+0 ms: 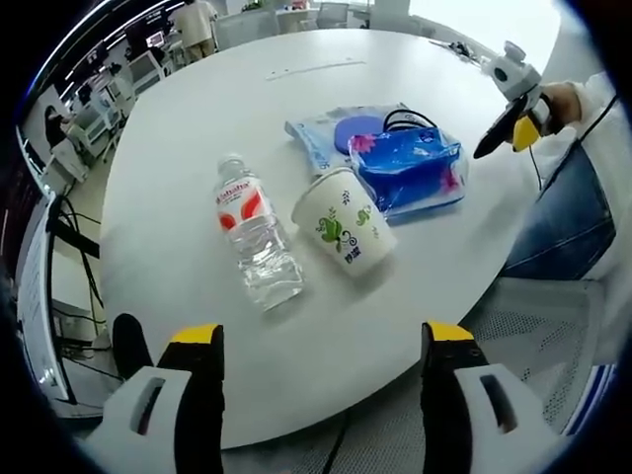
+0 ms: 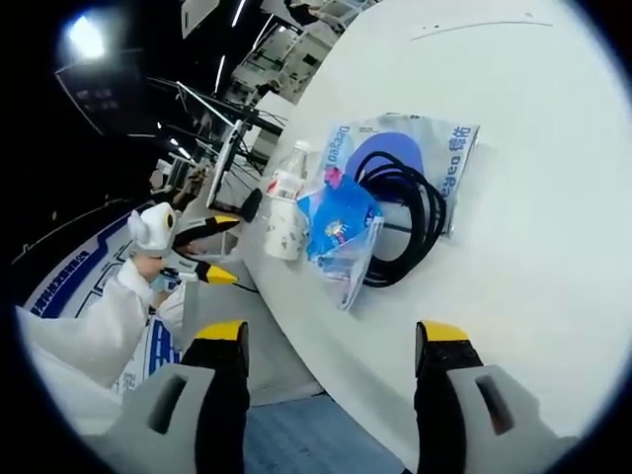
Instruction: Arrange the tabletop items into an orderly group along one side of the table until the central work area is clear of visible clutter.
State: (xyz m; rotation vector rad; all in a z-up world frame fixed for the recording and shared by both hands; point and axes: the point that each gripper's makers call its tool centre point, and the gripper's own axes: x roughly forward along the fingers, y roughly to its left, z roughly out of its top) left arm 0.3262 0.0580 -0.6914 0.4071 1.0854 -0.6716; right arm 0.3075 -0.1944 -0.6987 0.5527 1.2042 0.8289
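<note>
On the round white table [image 1: 178,148] a clear water bottle [image 1: 255,237] with a red and white label lies on its side. A white paper cup [image 1: 346,222] with a green print lies beside it, touching a blue tissue pack [image 1: 410,168]. Behind them lie a clear printed bag [image 1: 321,133] and a black cable [image 1: 407,120]. My left gripper [image 1: 321,341] hangs open over the near table edge, short of the bottle. My right gripper [image 2: 331,341] is open off the table's rim, facing the cable [image 2: 410,202], tissue pack [image 2: 341,222], cup [image 2: 286,227] and bottle [image 2: 286,178].
The right gripper [image 1: 513,109] shows at the table's right side in the left gripper view, with the person's jeans [image 1: 553,217] below it. The left gripper [image 2: 202,247] is held by a white-sleeved hand. Desks and people stand beyond the table [image 1: 197,20].
</note>
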